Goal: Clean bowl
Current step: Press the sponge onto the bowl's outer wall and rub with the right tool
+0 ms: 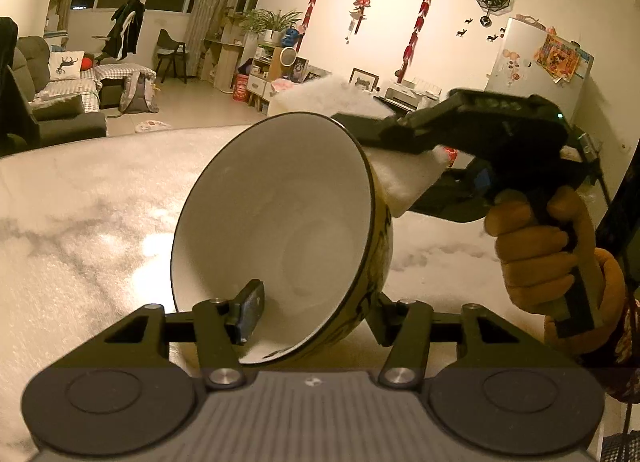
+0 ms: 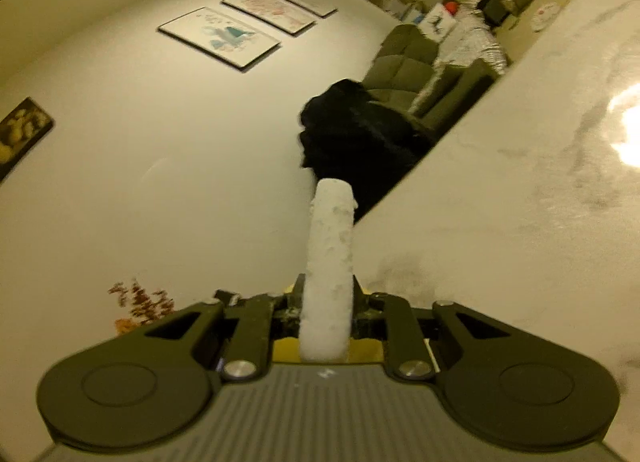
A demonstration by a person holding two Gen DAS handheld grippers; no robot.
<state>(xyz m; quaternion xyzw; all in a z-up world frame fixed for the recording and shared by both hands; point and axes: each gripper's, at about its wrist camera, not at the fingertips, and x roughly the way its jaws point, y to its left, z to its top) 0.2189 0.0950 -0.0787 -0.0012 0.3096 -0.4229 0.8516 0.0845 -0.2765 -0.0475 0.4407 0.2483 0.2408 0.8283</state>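
- My left gripper (image 1: 316, 312) straddles the rim of the tilted bowl (image 1: 280, 230) on the bench (image 1: 80, 222).
- My right gripper (image 1: 362, 128), clamped on the white sponge (image 1: 404, 178), wipes the bowl's outside; inside seems next.

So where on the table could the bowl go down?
The marble table is bare left of the bowl, out to its far edge. Right of the bowl is crowded: the right tool, its white sponge and the hand.
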